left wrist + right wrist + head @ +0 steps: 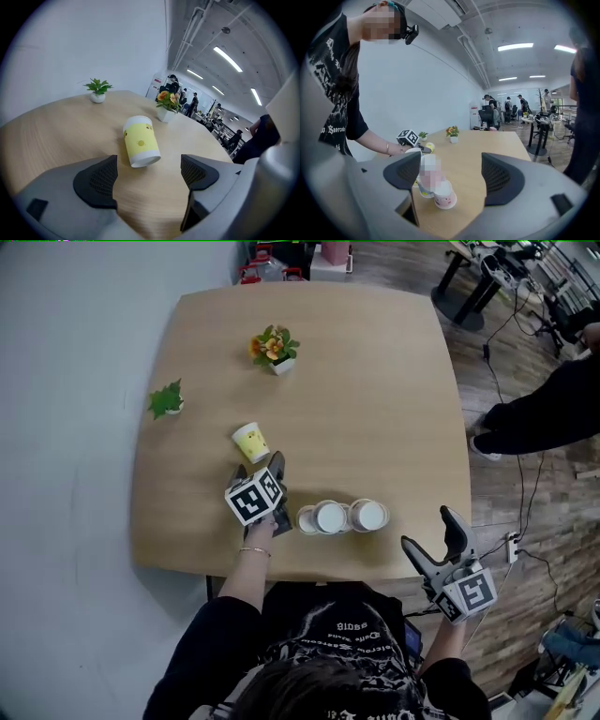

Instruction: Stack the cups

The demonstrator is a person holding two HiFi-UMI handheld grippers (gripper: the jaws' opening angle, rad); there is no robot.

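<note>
Gaping wide, empty: left gripper point(149, 174), right gripper point(451, 169).

No legible txt anywhere. White lettering is showing on the person's black T-shirt point(347, 634) in the head & right gripper views, but it's coming out too small & warped to read.

Right gripper point(451, 174): jaws wide apart, gripping nothing.
Cups point(443, 196): huddled at table point(483, 150) edge, past left-hand jaw.
Flower pot point(452, 133): well beyond.
</note>
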